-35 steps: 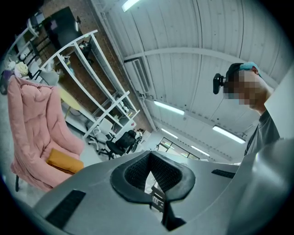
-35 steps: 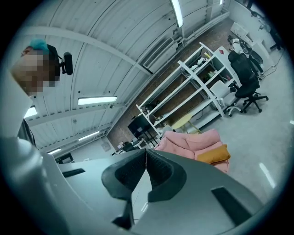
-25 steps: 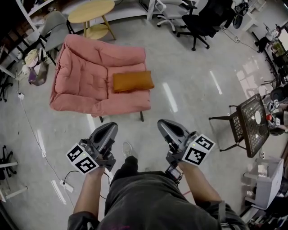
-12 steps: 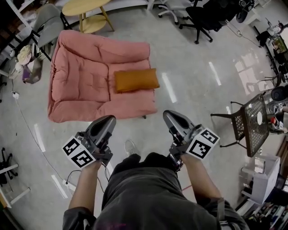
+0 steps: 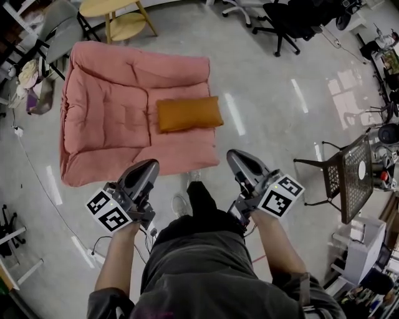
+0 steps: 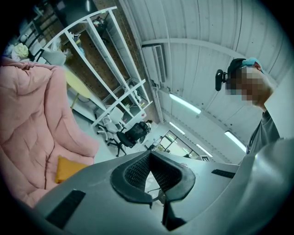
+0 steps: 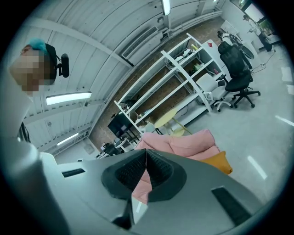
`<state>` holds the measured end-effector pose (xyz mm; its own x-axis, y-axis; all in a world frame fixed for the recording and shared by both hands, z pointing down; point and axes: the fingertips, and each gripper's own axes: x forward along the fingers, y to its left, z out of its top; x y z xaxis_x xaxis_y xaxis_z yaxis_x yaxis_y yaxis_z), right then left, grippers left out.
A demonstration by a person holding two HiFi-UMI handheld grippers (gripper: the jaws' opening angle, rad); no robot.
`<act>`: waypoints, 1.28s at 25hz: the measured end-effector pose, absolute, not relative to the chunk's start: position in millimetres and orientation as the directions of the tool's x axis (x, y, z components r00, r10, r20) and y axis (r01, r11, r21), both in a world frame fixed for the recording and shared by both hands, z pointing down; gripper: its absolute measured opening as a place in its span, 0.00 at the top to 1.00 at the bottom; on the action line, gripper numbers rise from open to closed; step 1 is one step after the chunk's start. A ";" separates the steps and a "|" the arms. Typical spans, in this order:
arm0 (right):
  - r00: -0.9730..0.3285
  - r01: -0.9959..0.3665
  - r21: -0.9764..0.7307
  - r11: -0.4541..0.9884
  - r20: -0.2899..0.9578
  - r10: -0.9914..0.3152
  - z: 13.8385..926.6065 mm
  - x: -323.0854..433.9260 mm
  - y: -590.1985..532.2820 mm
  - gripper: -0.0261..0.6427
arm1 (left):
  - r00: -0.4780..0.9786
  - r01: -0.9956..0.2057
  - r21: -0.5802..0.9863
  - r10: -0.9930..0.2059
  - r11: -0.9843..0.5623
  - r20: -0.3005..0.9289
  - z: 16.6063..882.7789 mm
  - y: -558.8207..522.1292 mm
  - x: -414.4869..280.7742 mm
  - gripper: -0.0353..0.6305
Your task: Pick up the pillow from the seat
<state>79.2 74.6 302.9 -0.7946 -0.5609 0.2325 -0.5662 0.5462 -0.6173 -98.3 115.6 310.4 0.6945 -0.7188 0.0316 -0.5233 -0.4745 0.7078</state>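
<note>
- Pillow: orange, oblong, lying flat on the right part of the pink seat in the head view, between the upper and lower padded rolls.
- Long axis runs left to right across the head view, with the right end tipped slightly up. Its right short end sits close to the seat's right edge.
- Left gripper: jaws clenched, nothing between them. Its tip is at the seat's near edge, short of the pillow.
- Right gripper: jaws clenched and empty, just off the seat's near right corner.
- The person's leg and shoe are between the two grippers.
- Open room: bare floor right of the seat.
- Black mesh chair stands well apart at far right.
- Round wooden table is beyond the seat's far edge, and an office chair is at top right.
</note>
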 end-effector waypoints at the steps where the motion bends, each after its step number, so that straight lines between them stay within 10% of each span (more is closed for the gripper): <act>1: -0.796 -0.566 -0.617 0.547 0.238 -0.556 308.3 79.4 62.1 0.94 | 0.694 -0.527 0.708 -0.719 -0.470 0.038 315.5 104.8 -97.2 0.93; 24: -0.771 -0.637 -0.597 0.488 0.498 -0.397 562.5 90.4 -207.2 0.94 | 0.630 -0.649 0.735 -0.682 -0.199 0.371 573.7 -101.1 -125.8 0.93; 32: -0.736 -0.677 -0.601 0.425 0.571 -0.364 655.4 92.2 -241.2 0.83 | 0.652 -0.662 0.738 -0.582 -0.126 0.486 679.0 -113.4 -140.9 0.72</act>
<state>92.2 -241.2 655.4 -0.7356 -0.3643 0.5711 -0.6770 0.4252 -0.6008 -140.9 -113.4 679.0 0.6522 -0.5822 0.4855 -0.6624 -0.1262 0.7385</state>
